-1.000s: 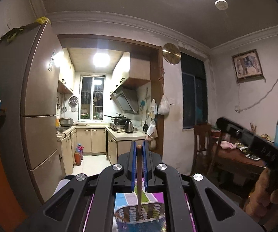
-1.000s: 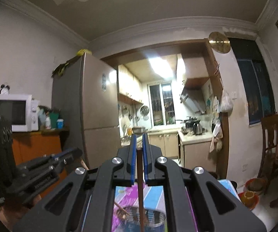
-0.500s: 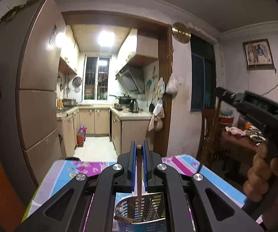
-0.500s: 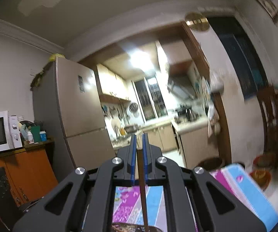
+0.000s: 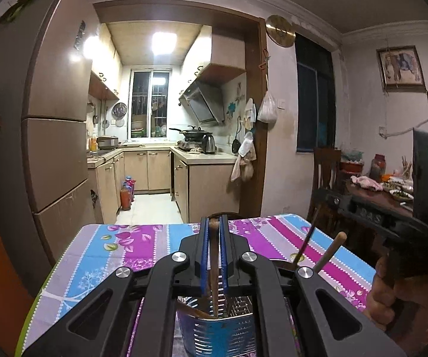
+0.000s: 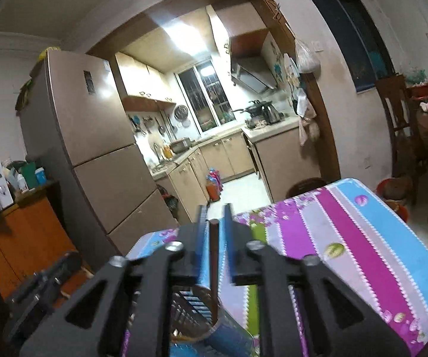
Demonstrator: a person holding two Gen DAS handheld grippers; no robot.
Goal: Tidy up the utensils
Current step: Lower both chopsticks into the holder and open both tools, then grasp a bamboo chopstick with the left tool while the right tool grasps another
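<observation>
Holding a chopstick (image 5: 214,270) in your left gripper (image 5: 213,255) and another (image 6: 214,270) in your right gripper (image 6: 214,253), both tips inside the perforated holder (image 5: 220,331) at bottom centre, you should next part the jaws.

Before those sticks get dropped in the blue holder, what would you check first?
1. Left gripper shut on its stick: ok.
2. Left stick's lower end inside the holder: ok.
3. Right gripper shut on its stick: ok.
4. Right stick's end inside the holder: cannot tell, blurred.
5. Holder upright on the table: ok.
6. Room left among the handles already inside: cannot tell.
</observation>
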